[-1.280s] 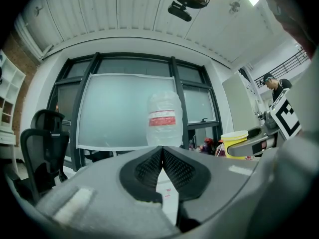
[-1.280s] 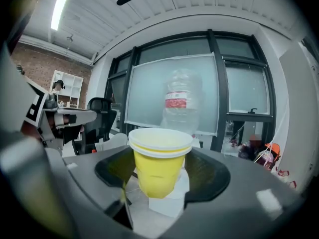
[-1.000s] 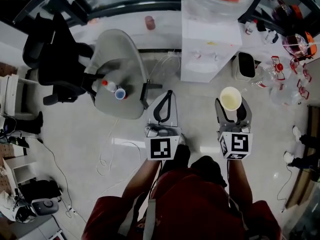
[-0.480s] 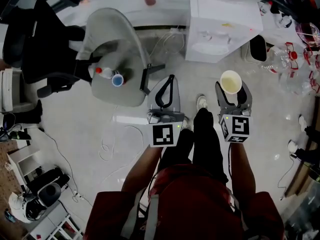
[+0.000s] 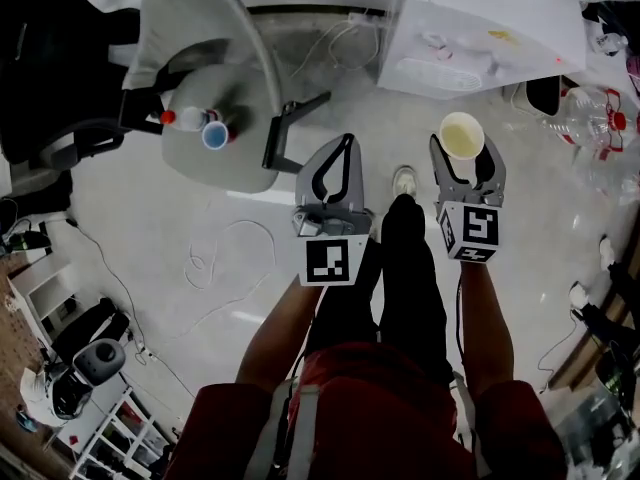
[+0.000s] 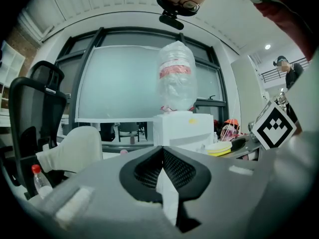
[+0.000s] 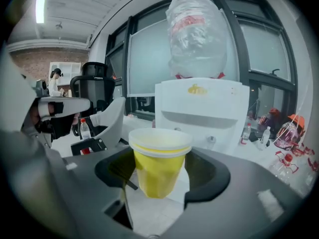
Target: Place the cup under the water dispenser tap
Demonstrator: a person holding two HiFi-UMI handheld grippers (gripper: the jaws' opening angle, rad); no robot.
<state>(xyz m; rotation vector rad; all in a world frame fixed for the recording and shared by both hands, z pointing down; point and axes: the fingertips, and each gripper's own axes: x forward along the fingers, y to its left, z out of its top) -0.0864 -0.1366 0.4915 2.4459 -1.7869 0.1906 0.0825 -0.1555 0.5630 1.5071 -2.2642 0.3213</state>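
On the left, a grey chair (image 5: 215, 78) carries a red-capped bottle (image 5: 188, 118). The left hand-held gripper (image 5: 345, 148) hangs above the floor (image 5: 200, 228), its jaws pressed together with nothing between them. The right hand-held gripper (image 5: 465, 153) clamps a yellow paper cup (image 5: 461, 134) by its sides, upright in the air, short of the white water dispenser (image 5: 480, 28) ahead.
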